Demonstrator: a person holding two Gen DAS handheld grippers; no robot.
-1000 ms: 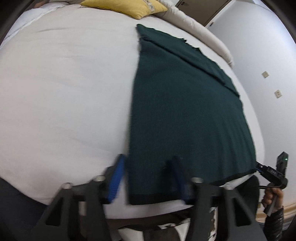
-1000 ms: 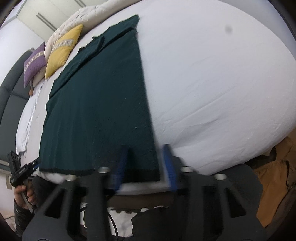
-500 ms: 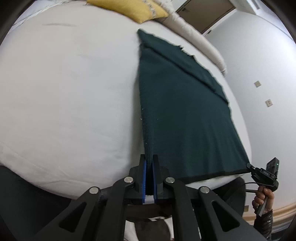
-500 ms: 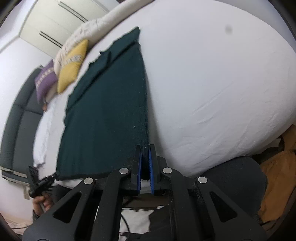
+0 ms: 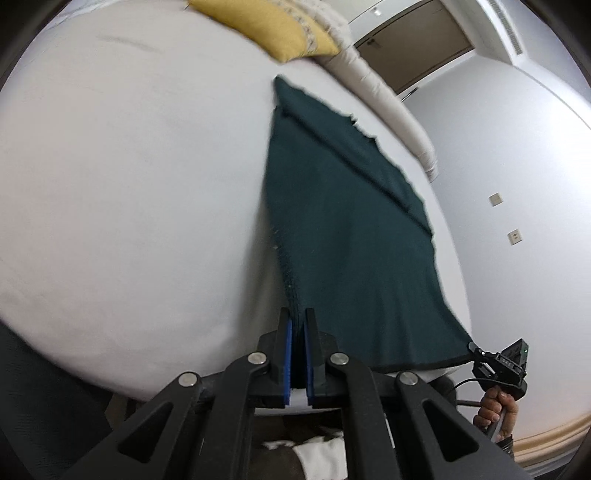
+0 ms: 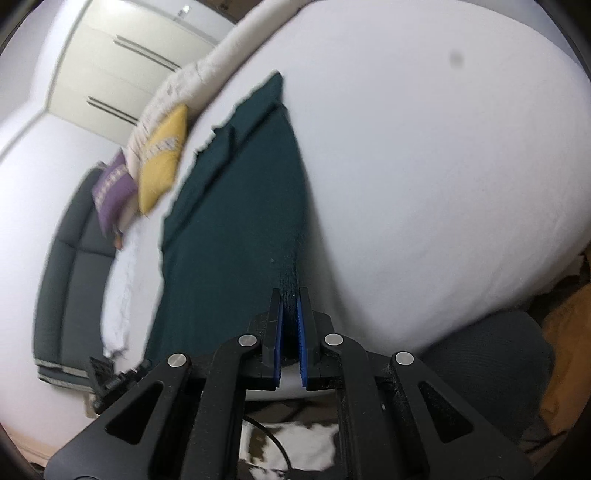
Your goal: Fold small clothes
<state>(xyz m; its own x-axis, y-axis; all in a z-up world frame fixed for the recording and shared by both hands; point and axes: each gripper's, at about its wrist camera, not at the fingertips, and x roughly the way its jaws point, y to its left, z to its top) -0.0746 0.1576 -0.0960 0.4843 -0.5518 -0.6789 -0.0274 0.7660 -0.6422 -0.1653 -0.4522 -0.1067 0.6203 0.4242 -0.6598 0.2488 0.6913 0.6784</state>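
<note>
At the lower centre of both wrist views a dark green garment point(image 5: 343, 229) runs up the frame across a white bed point(image 5: 129, 166), and each gripper has one near corner of it. The left gripper point(image 5: 299, 325) has its jaws closed on the cloth at the garment's left near corner; the right gripper point(image 6: 290, 302) has its jaws pinched on the opposite near corner, which also shows at the lower right of the left view.

The garment's long axis runs from the bottom of the frame toward the top, its far end pointing at the yellow pillow point(image 5: 266, 29) and the rolled duvet point(image 5: 388, 107) at the head of the bed. The near hem is lifted off the sheet, while the far part seems to lie flat, with a narrower band folded along the upper right edge.

The likely step is carrying the near hem over to the far end. The risks I see:
- The pinches are shallow, close to the corner tips, so the knit could slip out under its own weight.
- If the two hands rise unevenly, the hem would skew and the fold would land crooked.
- Pulling too hard toward the near edge could drag the whole piece off the bed.
</note>
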